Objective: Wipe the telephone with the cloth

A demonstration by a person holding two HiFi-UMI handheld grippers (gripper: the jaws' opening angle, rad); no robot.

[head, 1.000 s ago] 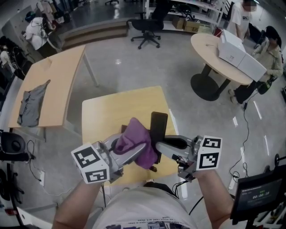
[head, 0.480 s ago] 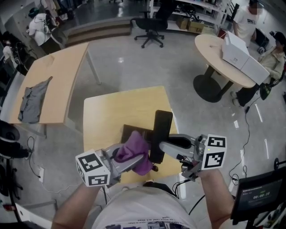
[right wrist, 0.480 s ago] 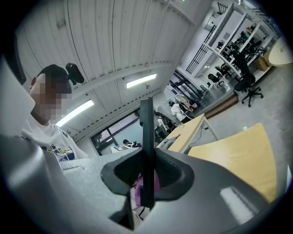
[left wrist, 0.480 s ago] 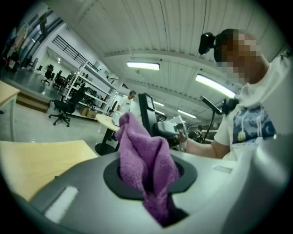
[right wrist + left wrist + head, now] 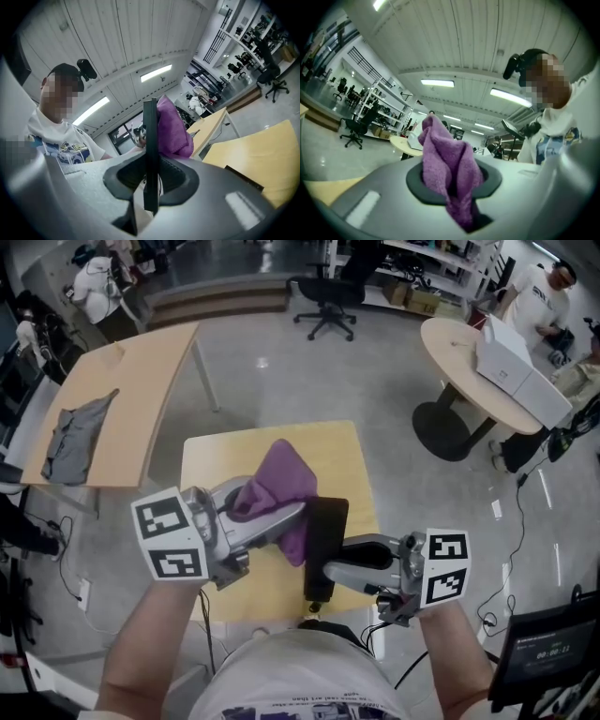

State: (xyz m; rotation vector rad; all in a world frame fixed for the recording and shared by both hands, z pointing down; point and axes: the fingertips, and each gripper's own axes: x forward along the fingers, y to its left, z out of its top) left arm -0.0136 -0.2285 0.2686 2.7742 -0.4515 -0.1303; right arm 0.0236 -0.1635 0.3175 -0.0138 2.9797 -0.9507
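In the head view my left gripper [image 5: 286, 514] is shut on a bunched purple cloth [image 5: 277, 486], held above the small yellow table [image 5: 214, 463]. The cloth touches the upper left edge of a black telephone [image 5: 324, 538], a flat slab on which my right gripper [image 5: 334, 564] is shut from the right. The left gripper view shows the cloth [image 5: 450, 173] pinched between the jaws and standing up out of them. Seen from the right gripper view, the telephone [image 5: 150, 159] stands edge-on between the jaws with the cloth [image 5: 174, 127] just behind it.
A dark flat object [image 5: 243, 177] lies on the yellow table. A long wooden table [image 5: 141, 381] with a grey garment [image 5: 77, 439] stands at left, and a round table [image 5: 459, 367] with white boxes at right. An office chair [image 5: 323, 294] and people are farther back.
My left gripper dipped with the cloth, then rose and moved away from me along the telephone. The right gripper drew the telephone slightly nearer to me and tilted it.
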